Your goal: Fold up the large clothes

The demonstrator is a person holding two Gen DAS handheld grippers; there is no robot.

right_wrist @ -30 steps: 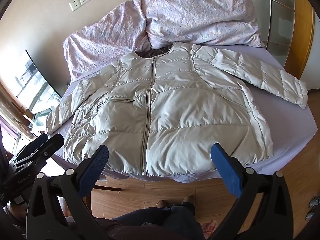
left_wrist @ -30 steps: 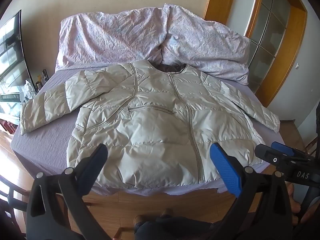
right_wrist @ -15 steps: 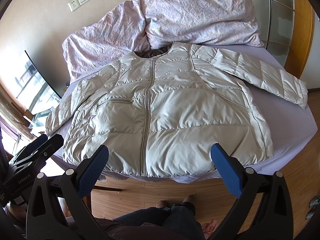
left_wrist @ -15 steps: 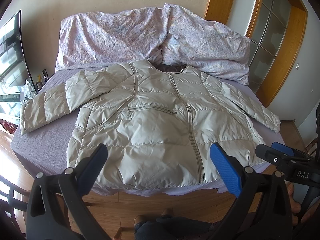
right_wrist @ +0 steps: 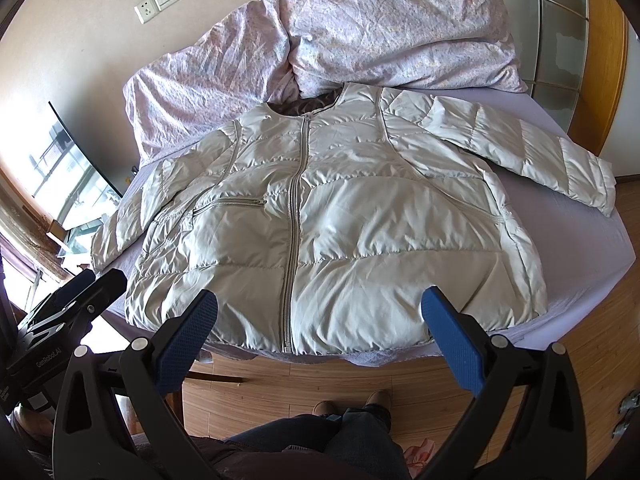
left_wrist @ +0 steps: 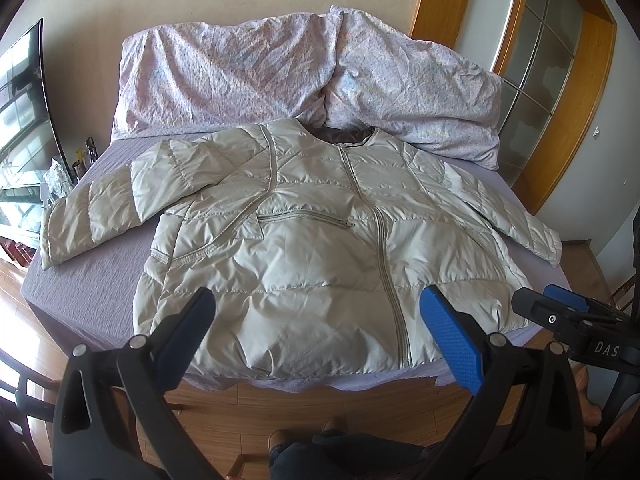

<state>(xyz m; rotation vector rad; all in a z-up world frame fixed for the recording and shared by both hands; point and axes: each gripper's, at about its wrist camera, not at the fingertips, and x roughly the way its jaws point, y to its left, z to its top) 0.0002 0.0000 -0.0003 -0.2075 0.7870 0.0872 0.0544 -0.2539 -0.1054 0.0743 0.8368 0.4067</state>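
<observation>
A pale beige quilted down jacket (left_wrist: 320, 240) lies flat, front up and zipped, on a bed with a lilac sheet (left_wrist: 92, 280). Both sleeves are spread out to the sides. It also shows in the right wrist view (right_wrist: 340, 220). My left gripper (left_wrist: 320, 332) is open and empty, held just before the jacket's hem at the bed's front edge. My right gripper (right_wrist: 320, 332) is open and empty, also before the hem. Each gripper shows at the edge of the other's view: the right gripper (left_wrist: 576, 320), the left gripper (right_wrist: 68, 300).
A crumpled pink-lilac duvet (left_wrist: 304, 76) is piled at the head of the bed against the wall. A television (left_wrist: 20, 120) stands at the left, a wood-framed glass door (left_wrist: 560, 60) at the right. Wooden floor (right_wrist: 320, 376) and the person's legs (right_wrist: 340, 432) lie below the bed edge.
</observation>
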